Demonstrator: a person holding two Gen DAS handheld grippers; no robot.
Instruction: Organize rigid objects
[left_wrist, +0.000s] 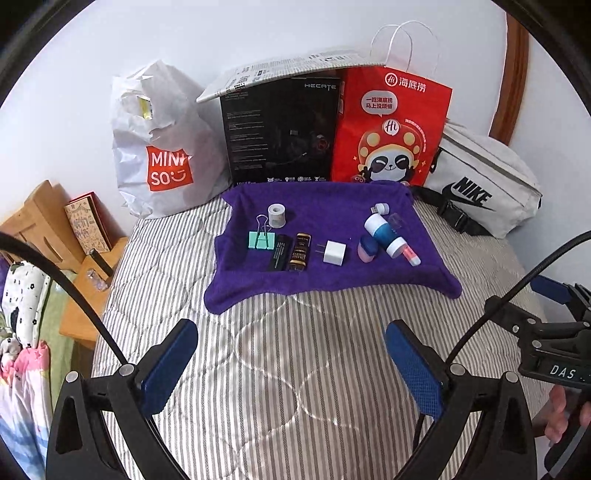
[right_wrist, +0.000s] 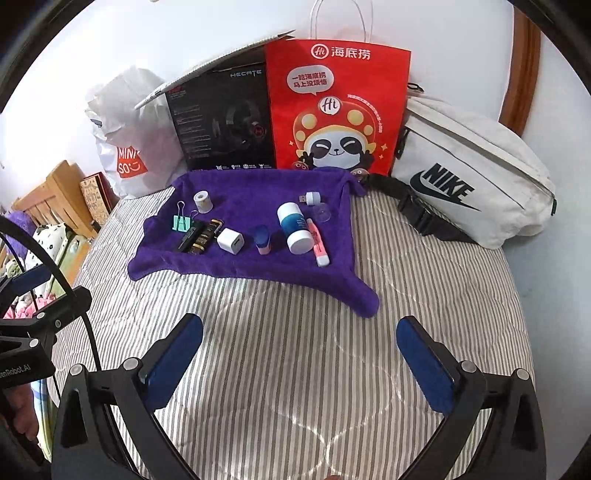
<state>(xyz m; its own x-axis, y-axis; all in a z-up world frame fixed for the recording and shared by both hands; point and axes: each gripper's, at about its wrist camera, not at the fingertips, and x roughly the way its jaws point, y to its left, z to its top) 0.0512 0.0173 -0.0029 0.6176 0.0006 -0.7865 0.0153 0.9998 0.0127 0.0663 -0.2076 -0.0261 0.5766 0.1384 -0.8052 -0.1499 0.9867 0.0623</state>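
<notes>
Two tongs: left tongs (left_wrist: 291, 363) and right tongs (right_wrist: 299, 360) both spread wide, empty, over striped quilt (right_wrist: 295, 369).
Target direction: items ahead on purple towel (left_wrist: 332, 273), well apart from both.
Nearer: pink highlighter (right_wrist: 318, 246) to right; mint binder clip (left_wrist: 261, 239) to left.
Axes: highlighter, black tubes (left_wrist: 290, 253) lie lengthwise toward tongs.
Textures: hard plastic, fuzzy cloth.

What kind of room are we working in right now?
Most likely a bedroom. The work surface is a bed with a striped quilt, pushed against a wall with a curved wooden headboard at its right end, and a wooden bedside table stands on its left.
</notes>
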